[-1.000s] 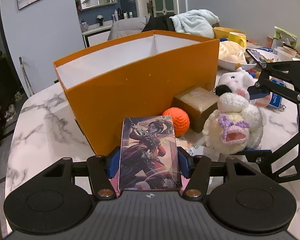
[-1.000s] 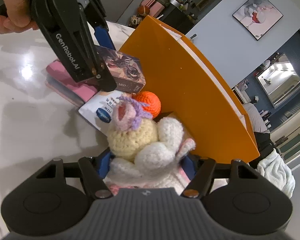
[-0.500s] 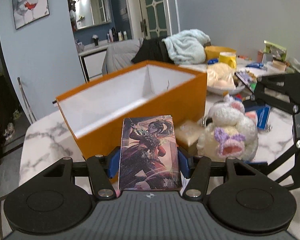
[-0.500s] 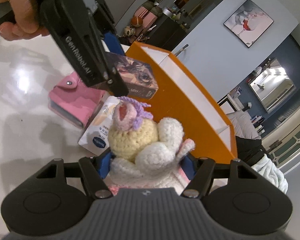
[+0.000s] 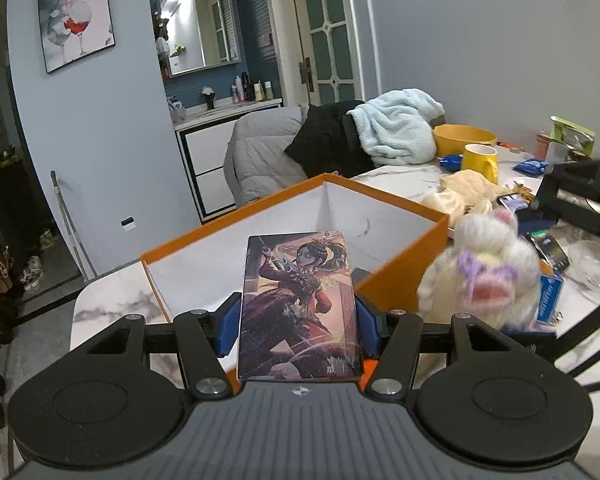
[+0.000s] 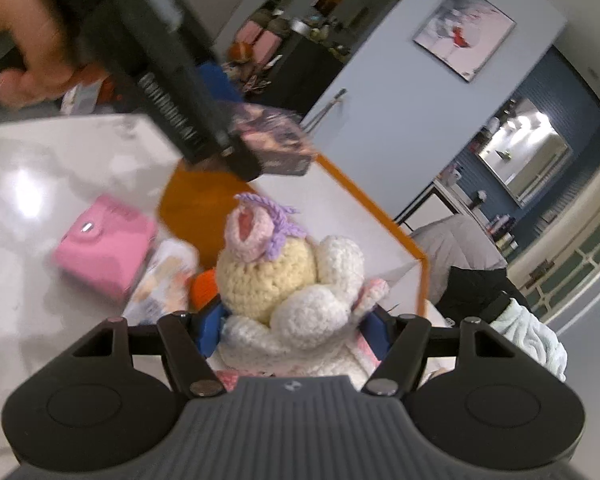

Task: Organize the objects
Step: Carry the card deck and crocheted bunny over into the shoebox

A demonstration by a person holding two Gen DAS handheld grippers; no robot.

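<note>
1. The left gripper (image 5: pixel 298 320) has its blue pads pressed on both long sides of the card box (image 5: pixel 298 304), jaws partly closed; the box is held above the near wall of the orange box (image 5: pixel 400 284)
2. The card box shows a painted figure in red; some pale characters are printed at its bottom edge, too small to read
3. The right gripper (image 6: pixel 290 328) is clamped on the crochet toy (image 6: pixel 288 280), cream and white with a pink and purple part, held just right of the orange box
4. White lettering on the arm of the left gripper is blurred in the right wrist view
5. The orange box is open, white inside, and stands on a marble table (image 5: pixel 112 304)
6. A pink wallet (image 6: pixel 104 248) and an orange ball (image 6: pixel 204 290) lie on the table beside the orange box
7. Behind the orange box are a yellow mug (image 5: pixel 480 162), a pale blue blanket (image 5: pixel 396 128), a mirror (image 5: pixel 198 30) and a wine glass picture (image 5: pixel 76 16) on the wall
</note>
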